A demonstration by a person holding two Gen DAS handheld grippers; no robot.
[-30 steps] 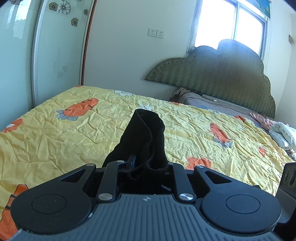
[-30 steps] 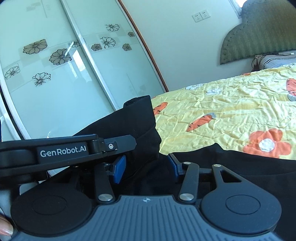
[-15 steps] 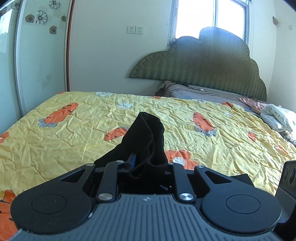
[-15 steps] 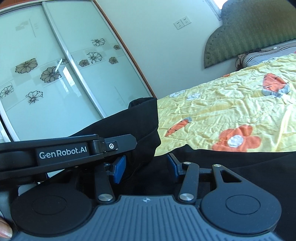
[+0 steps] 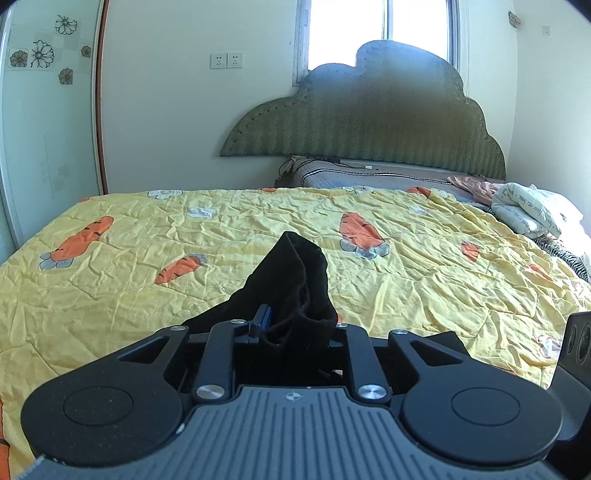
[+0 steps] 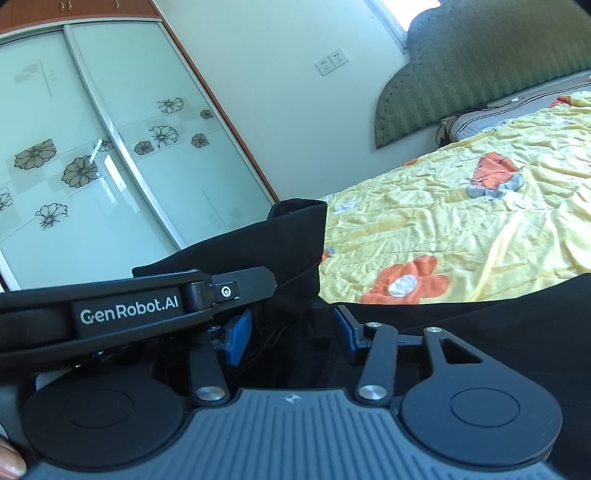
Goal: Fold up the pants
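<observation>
The black pants are held up over the yellow carrot-print bedspread. My left gripper is shut on a bunched edge of the pants, which sticks up between the fingers. In the right wrist view my right gripper has its blue pads apart, with black pants cloth lying between them and draping to the right. The left gripper's arm crosses in front at the left.
A green padded headboard and pillows stand at the far end of the bed. Sliding glass wardrobe doors with flower prints run along the left side. A window is behind the headboard.
Both grippers have swung with the pants, so the views now face more toward the headboard. The grip on the cloth looks the same.
</observation>
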